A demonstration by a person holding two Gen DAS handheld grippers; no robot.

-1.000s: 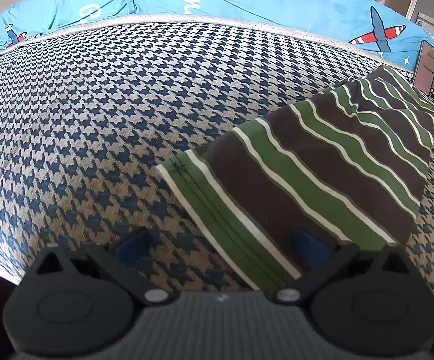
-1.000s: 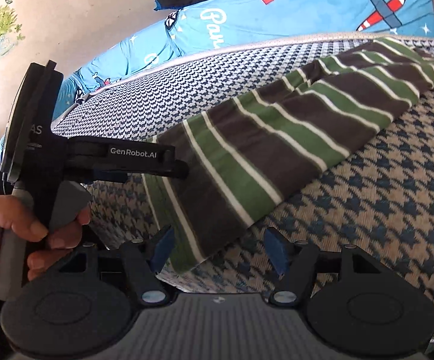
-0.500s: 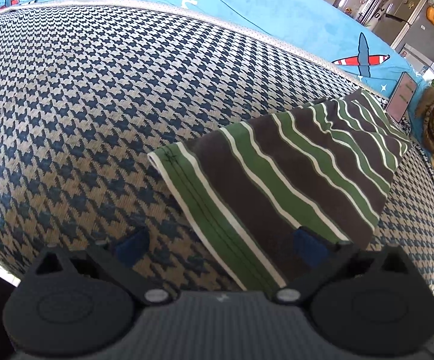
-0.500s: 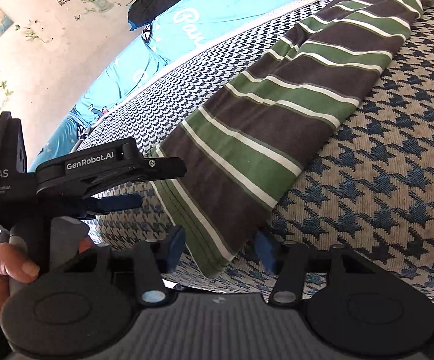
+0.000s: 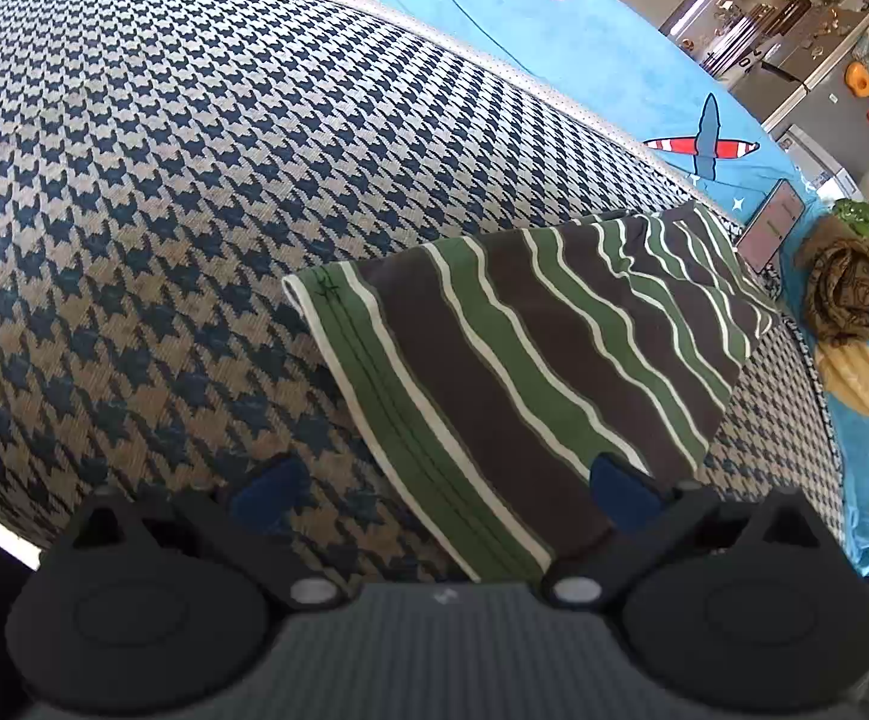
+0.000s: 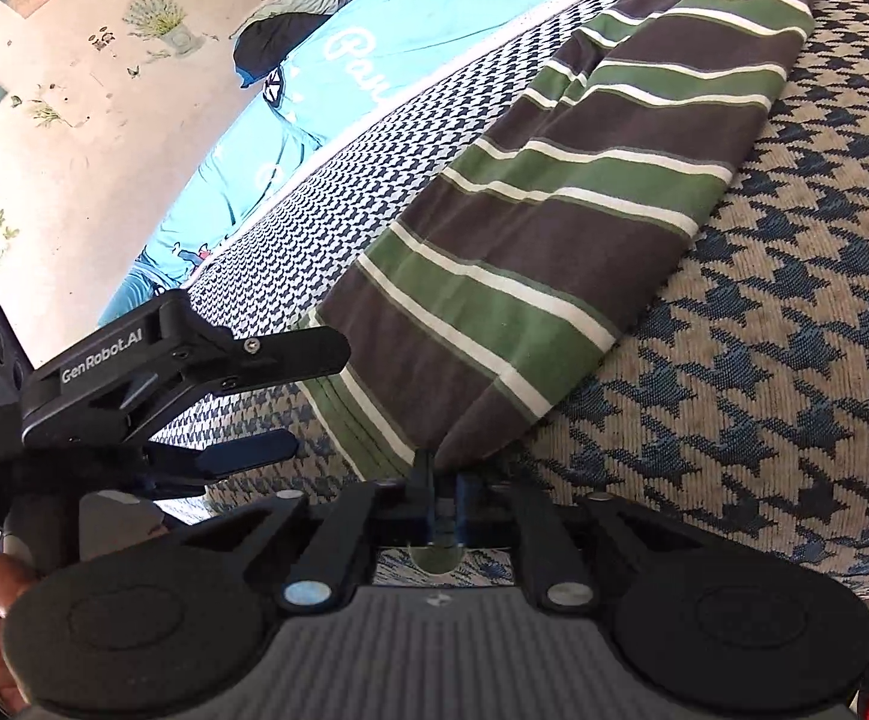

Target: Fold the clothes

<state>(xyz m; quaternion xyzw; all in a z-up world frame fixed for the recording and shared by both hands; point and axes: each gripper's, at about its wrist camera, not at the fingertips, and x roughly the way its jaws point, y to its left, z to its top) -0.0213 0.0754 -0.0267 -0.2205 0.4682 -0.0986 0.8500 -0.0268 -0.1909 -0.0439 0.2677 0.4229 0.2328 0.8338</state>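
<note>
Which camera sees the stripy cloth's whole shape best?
The left wrist view: the stripy cloth lies almost fully in frame on the houndstooth cover. The right wrist view shows it lengthwise, its near corner hidden where the right gripper pinches it.

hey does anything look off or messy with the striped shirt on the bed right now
Nothing damaged or spilled. The striped shirt lies askew across the houndstooth cover, its far end bunched. The right gripper pinches its near corner; the left gripper is open.

Green-brown striped garment (image 5: 530,360), folded lengthwise, flat on houndstooth mattress (image 5: 134,180).
</note>
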